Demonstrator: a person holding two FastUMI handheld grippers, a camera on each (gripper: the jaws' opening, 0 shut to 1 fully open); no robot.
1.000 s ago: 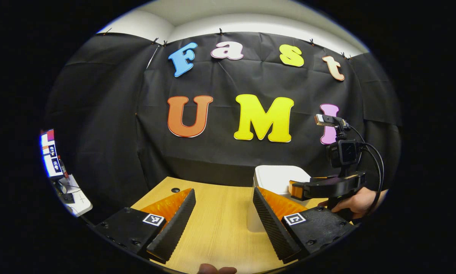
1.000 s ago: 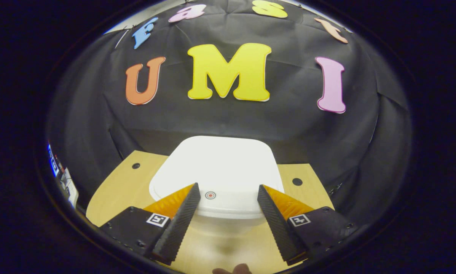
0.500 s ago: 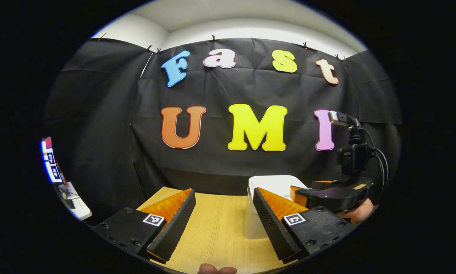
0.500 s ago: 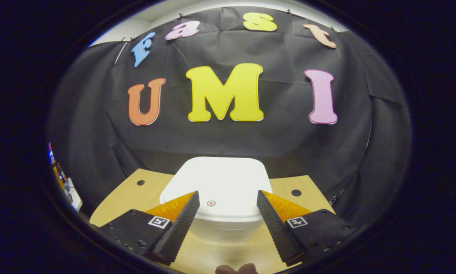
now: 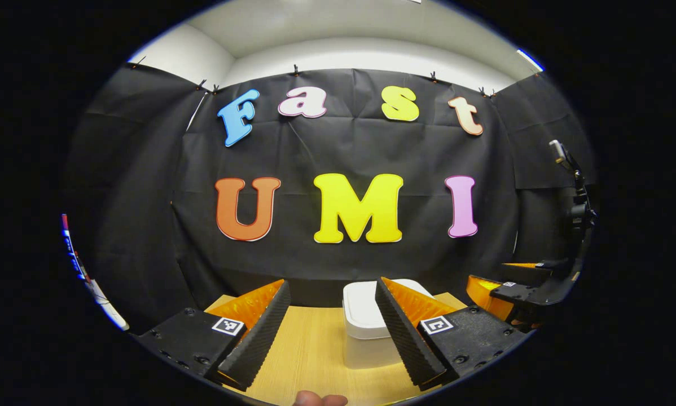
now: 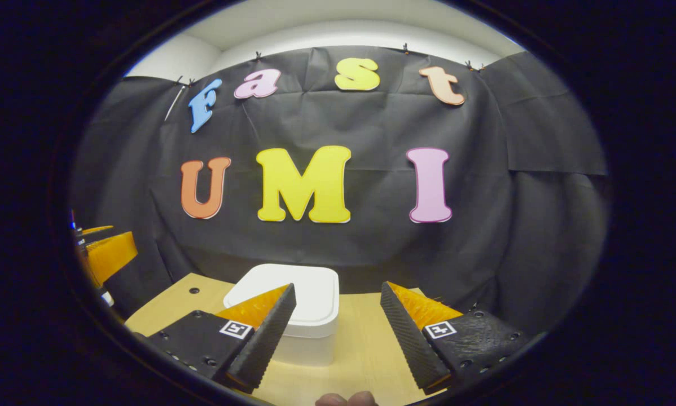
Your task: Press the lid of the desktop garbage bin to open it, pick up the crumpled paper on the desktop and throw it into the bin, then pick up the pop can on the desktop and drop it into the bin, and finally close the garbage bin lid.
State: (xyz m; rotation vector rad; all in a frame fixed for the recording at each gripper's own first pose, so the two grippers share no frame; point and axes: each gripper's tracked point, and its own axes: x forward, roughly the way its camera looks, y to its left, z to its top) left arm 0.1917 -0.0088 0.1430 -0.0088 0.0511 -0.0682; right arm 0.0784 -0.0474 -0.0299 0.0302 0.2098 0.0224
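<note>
A white garbage bin with its lid down stands on the wooden table near the back wall. My left gripper is open and empty, held back from the bin, which sits between its fingers toward the right one. In the right gripper view the same bin lies ahead to the left, partly behind the left finger. My right gripper is open with nothing in it. The right gripper also appears at the right edge of the left gripper view, beside and above the bin.
The wooden table ends close behind the bin at the black cloth wall. A small dark hole marks the tabletop at the back left. The left gripper shows at the left edge of the right gripper view.
Both grippers have pulled back and risen from the bin, so it looks smaller and farther. The right gripper has left the lid and shifted right. The lid stays down.
</note>
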